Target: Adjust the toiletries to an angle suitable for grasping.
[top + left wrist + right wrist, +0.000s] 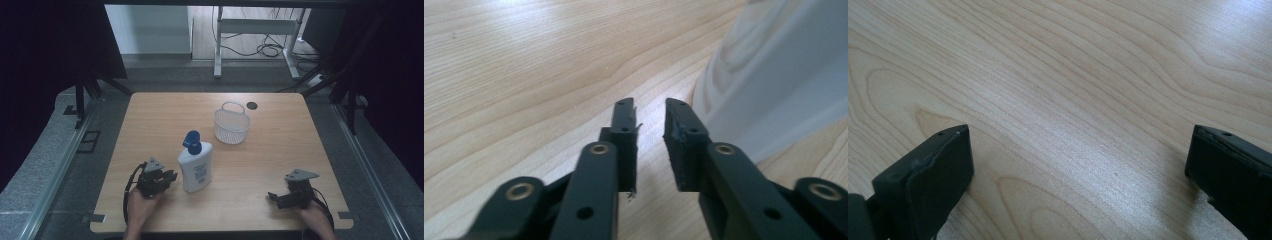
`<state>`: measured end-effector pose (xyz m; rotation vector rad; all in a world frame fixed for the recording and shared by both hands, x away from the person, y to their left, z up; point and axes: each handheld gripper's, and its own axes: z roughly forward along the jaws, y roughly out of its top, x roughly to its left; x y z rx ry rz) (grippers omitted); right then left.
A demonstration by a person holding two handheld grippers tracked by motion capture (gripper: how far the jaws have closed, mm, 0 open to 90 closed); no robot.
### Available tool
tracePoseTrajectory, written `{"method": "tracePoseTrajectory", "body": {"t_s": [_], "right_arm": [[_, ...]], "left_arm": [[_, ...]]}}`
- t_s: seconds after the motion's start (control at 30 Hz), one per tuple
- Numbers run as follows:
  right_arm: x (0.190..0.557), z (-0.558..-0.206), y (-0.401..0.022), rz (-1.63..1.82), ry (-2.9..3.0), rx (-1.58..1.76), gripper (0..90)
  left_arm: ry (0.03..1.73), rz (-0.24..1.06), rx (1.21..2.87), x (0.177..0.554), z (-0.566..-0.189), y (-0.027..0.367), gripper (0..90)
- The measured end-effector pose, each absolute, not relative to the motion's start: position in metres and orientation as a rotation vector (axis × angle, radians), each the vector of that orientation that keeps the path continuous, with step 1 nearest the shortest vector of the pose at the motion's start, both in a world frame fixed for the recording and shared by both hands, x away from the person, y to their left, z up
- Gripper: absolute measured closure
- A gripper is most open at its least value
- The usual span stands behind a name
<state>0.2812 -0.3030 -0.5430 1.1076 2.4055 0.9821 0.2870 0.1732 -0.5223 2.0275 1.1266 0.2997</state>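
Note:
A white lotion bottle (195, 167) with a blue pump cap lies on the wooden table (280, 150), left of centre. My left gripper (172, 176) rests on the table just left of the bottle, held by a hand. In the left gripper view its jaws (649, 107) stand close together with a narrow gap and nothing between them, and the bottle (774, 75) rises at the right, beside the right jaw. My right gripper (272, 197) sits near the front right of the table. In the right gripper view its jaws (1078, 145) are wide apart over bare wood.
A small white wire basket (231, 125) with a handle stands beyond the bottle, toward the back of the table. A dark round hole (252, 105) sits near the far edge. Metal frame rails run along both sides of the table.

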Motion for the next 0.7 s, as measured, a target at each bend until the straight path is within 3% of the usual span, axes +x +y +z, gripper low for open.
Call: {"method": "tracePoseTrajectory", "body": {"t_s": [0.2, 0.7], "right_arm": [[0.281, -0.543, -0.303, 0.982, 2.406, 1.107, 0.0], [0.281, -0.543, -0.303, 0.979, 2.404, 1.106, 0.0]], "left_arm": [[1.109, 0.298, 2.035, 0.295, -0.523, 0.168, 87.9], [1.054, 0.257, 2.082, 0.308, -0.529, 0.146, 89.1]]}}
